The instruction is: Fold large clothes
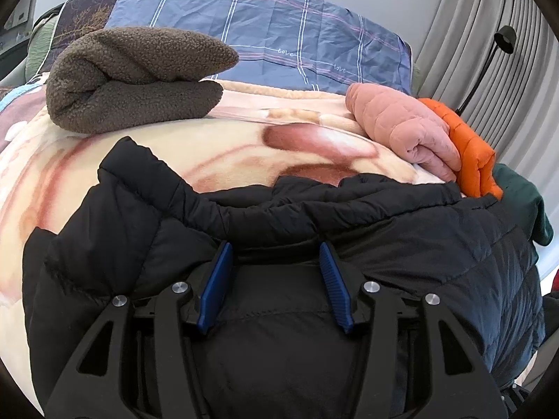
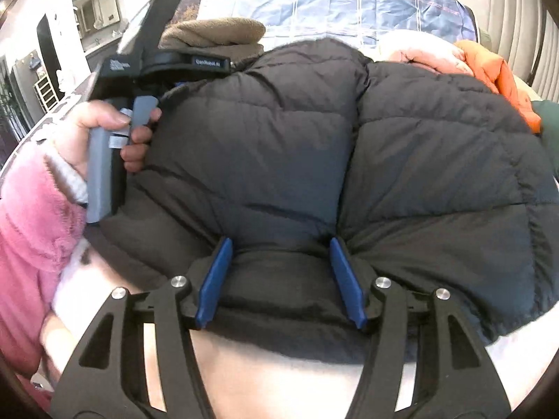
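A large black puffer jacket (image 1: 401,244) lies on the bed blanket (image 1: 104,150), bunched and partly folded. My left gripper (image 1: 276,251) is open, its blue pads pressed down onto the jacket's top fold. In the right wrist view the same jacket (image 2: 436,174) fills the middle. My right gripper (image 2: 279,248) is open with a bulge of the jacket's near edge between its pads. The left gripper's body and the hand that holds it (image 2: 115,118) sit at the jacket's far left side.
A folded brown fleece (image 1: 132,76) lies at the back left. A folded pink quilted jacket (image 1: 401,129) and an orange one (image 1: 475,153) lie at the right, with a dark green garment (image 1: 524,202) beyond. A blue plaid pillow (image 1: 272,24) is at the head.
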Available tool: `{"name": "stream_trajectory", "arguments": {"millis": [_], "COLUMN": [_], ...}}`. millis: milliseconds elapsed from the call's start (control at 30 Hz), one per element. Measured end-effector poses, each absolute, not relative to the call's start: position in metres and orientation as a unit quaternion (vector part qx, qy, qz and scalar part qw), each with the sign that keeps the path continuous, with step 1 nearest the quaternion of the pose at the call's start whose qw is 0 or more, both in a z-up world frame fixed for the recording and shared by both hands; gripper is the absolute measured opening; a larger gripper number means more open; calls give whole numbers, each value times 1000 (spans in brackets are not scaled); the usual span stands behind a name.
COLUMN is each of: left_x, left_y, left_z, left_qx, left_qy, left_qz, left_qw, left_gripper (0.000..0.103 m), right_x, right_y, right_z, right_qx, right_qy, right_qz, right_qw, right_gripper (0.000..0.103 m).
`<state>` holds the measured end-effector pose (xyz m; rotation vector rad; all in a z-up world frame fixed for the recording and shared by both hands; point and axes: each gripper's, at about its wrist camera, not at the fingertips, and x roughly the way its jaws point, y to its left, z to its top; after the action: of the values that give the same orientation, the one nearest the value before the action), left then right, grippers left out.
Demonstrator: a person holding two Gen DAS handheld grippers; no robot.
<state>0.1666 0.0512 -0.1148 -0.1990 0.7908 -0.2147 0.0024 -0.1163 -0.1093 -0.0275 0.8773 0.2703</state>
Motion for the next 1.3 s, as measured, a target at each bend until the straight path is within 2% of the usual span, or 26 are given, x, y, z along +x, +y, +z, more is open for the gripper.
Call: {"name": "stream_trajectory", "arguments": {"millis": [167,233,267,367,467,500,600,767,967,1100,1300], "left_x": [140,120,112,88,76,74,71,81,102,125,140], "left_y": [69,82,88,124,155,162,173,178,183,184,192], "left_z": [-84,-64,-57,-51,-69,-77,-101,-110,-102,-113,-123], "left_qx": [-134,-117,-107,-95,-126,-140,-168,-204,-181,-188,-216], "left_qy": [364,341,332,324,349,360,396,417,425,450,458], "left_qz": [-117,-110,-101,-56,-51,-53,-78,-124,-145,-169,-199], "left_qw": [914,926,932,939,927,921,899,877,875,856,839], "left_gripper": [65,72,75,76,76,76,76,76,77,79,79], "right_x": [-5,1,9,32,66,68,59,36,4,-19,-39], "right_y": [-151,-176,-192,-228,-246,-248,-237,-235,-146,-52,36], "right_z": [-69,-51,-45,-52,-102,-114,-103,-69,-47,-71,-94], "right_qx": [15,23,27,58,62,70,41,65,-41,-152,-245], "right_qy": [374,342,335,345,431,433,416,374,325,315,294], "right_qz": [110,77,50,-1,-9,-8,-17,-7,145,264,343], "right_qw": [921,936,941,937,900,899,908,925,934,899,858], "right_gripper": [64,71,71,73,76,77,79,78,78,76,75]}}
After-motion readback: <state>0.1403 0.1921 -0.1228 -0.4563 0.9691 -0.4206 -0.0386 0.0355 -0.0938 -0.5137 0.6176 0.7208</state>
